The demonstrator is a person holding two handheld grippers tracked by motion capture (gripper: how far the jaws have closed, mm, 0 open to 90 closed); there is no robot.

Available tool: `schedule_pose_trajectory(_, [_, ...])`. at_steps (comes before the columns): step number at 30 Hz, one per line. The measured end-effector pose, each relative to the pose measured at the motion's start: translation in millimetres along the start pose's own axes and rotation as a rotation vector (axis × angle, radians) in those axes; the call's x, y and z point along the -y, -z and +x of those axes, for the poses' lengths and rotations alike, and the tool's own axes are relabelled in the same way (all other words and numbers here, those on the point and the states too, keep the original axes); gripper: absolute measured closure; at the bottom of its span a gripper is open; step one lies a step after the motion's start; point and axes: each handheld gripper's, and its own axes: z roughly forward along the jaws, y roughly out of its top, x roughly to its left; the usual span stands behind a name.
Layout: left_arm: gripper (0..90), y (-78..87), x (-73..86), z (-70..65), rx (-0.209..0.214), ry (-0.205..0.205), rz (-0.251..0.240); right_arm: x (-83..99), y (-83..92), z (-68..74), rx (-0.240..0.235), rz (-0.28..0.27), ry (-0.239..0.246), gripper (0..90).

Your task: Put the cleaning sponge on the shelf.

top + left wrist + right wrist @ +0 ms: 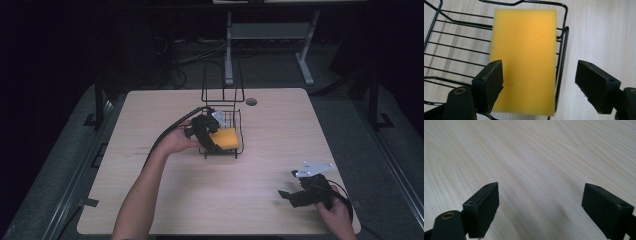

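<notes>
Left gripper (539,82) jaws wide above sponge (524,60); right gripper (540,210) jaws wide, empty.

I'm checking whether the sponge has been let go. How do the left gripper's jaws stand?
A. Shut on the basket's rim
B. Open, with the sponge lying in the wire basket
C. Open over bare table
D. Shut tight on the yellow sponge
B: the left gripper has its jaws spread wide apart, and the yellow sponge lies in the wire basket.

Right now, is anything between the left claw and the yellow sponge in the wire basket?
Nothing visible is. The left claw is open directly above the flat yellow rectangular sponge, which lies in the black wire basket; the basket's rim runs between the jaws beside the sponge's edge.
</notes>
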Motion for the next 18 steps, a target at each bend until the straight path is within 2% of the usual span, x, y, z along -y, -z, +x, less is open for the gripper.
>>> schedule_pose_trajectory(3, [21.9,2.2,1.9,-6.8,0.001,-0.017,0.005,0.0,0.4,0.2,0.001,0.002,-0.003,14.1])
schedule_pose_trajectory(5, [21.9,4.9,3.5,-12.7,-0.009,-0.028,-0.01,0.1,0.3,-0.4,0.001,-0.002,-0.002,14.1])
schedule_pose_trajectory(7, [21.9,8.1,5.6,-17.4,-0.017,-0.03,-0.029,0.1,0.4,-0.7,0.001,-0.002,-0.001,14.1])
schedule_pose_trajectory(14, [21.7,12.2,11.8,-32.0,-0.017,-0.048,-0.023,-0.2,0.6,0.4,0.002,0.004,-0.003,14.1])
schedule_pose_trajectory(18, [21.4,13.0,15.2,-41.8,-0.022,-0.051,-0.044,0.0,1.6,-0.4,0.004,-0.001,-0.003,14.1])
